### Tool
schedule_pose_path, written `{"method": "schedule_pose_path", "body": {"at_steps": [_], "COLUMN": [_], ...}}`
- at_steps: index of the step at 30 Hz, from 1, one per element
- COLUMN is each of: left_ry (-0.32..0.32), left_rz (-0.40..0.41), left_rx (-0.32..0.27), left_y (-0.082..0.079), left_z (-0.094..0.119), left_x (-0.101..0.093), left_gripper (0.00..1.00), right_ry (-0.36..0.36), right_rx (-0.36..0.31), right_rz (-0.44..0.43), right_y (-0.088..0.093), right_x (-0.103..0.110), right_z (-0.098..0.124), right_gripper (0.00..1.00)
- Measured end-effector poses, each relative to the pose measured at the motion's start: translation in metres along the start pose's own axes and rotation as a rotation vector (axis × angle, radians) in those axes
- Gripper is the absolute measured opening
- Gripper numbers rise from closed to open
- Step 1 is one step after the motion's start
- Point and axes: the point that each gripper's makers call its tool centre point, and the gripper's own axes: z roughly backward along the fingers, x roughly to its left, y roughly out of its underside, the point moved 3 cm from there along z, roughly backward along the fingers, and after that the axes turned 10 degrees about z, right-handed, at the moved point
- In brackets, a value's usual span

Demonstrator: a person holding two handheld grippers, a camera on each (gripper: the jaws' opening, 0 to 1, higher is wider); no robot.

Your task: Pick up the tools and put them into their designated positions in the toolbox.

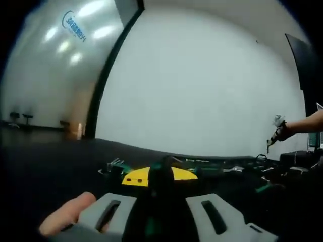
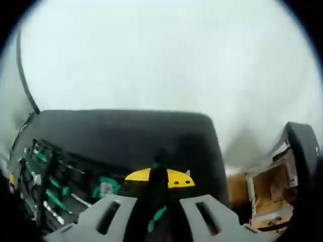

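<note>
In the left gripper view my left gripper (image 1: 162, 174) has its grey jaws drawn together around a dark strip with green flecks. I cannot tell if a tool is held there. Behind it, green-handled tools (image 1: 222, 169) lie scattered on the black table (image 1: 45, 171). In the right gripper view my right gripper (image 2: 157, 174) stands shut the same way, over the black table (image 2: 126, 136). The open toolbox (image 2: 22, 166), with rows of green-handled tools (image 2: 53, 199), sits at the lower left. A loose green tool (image 2: 103, 187) lies just left of the jaws.
A finger (image 1: 65, 217) rests by the left jaw. At the far right a person's arm (image 1: 305, 125) holds a small object (image 1: 276, 132) above the table. An open cardboard box (image 2: 270, 194) stands beyond the table's right edge, next to a dark curved edge (image 2: 303, 151).
</note>
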Motion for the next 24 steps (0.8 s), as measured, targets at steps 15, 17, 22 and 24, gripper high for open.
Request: {"method": "schedule_pose_path", "body": {"at_steps": [15, 17, 22, 24], "left_ry": [0.188, 0.261, 0.486, 0.507], "left_rz": [-0.185, -0.286, -0.311, -0.372], "left_rx": [-0.022, 0.102, 0.063, 0.072], "left_y": [-0.031, -0.027, -0.027, -0.018], "left_z": [0.001, 0.000, 0.019, 0.020], "left_x": [-0.110, -0.158, -0.263, -0.280], "left_gripper": [0.15, 0.16, 0.40, 0.42], "right_ry": [-0.480, -0.546, -0.704, -0.752], "right_rx": [-0.369, -0.361, -0.361, -0.354], "right_rz": [-0.565, -0.611, -0.824, -0.845], "right_y": [-0.026, -0.006, 0.053, 0.074], "right_x": [0.108, 0.129, 0.190, 0.212], "right_z": [0.118, 0.119, 0.134, 0.137], "right_gripper": [0.07, 0.06, 0.07, 0.07]}}
